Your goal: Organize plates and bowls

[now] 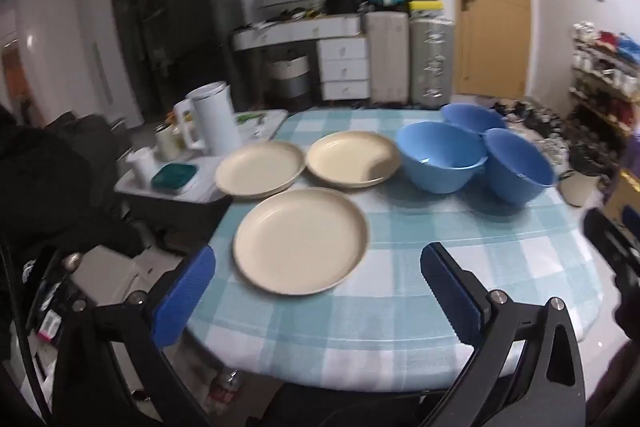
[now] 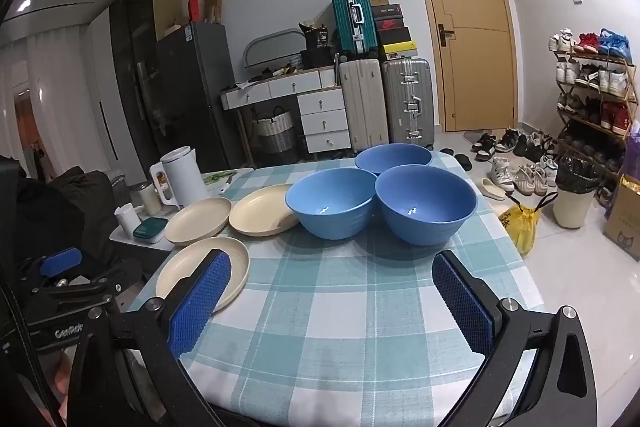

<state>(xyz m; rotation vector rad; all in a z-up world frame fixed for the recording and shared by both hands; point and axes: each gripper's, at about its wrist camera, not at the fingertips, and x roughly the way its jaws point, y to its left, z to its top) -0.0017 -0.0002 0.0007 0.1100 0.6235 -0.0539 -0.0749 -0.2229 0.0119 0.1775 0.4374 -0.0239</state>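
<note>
Three cream plates lie on the checked tablecloth point(image 1: 360, 307): a near plate point(image 1: 301, 257), a far-left plate point(image 1: 260, 167) and a far-middle plate point(image 1: 352, 158). Three blue bowls stand clustered to their right: a left bowl point(image 1: 440, 161), a right bowl point(image 1: 516, 165) and a back bowl point(image 1: 472, 118). My left gripper point(image 1: 318, 267) is open and empty, hovering over the near plate. My right gripper point(image 2: 332, 275) is open and empty, short of the left bowl point(image 2: 331, 203) and right bowl point(image 2: 426, 203); the back bowl point(image 2: 394, 157) sits behind. The near plate point(image 2: 202, 273) lies partly behind its left finger.
A low side table point(image 1: 176, 183) left of the table carries a white kettle point(image 1: 214, 119), cups and a green box point(image 1: 174, 177). The left gripper's body point(image 2: 60, 279) shows at the right wrist view's left edge. Suitcases, drawers, a door and a shoe rack point(image 2: 592, 99) stand beyond.
</note>
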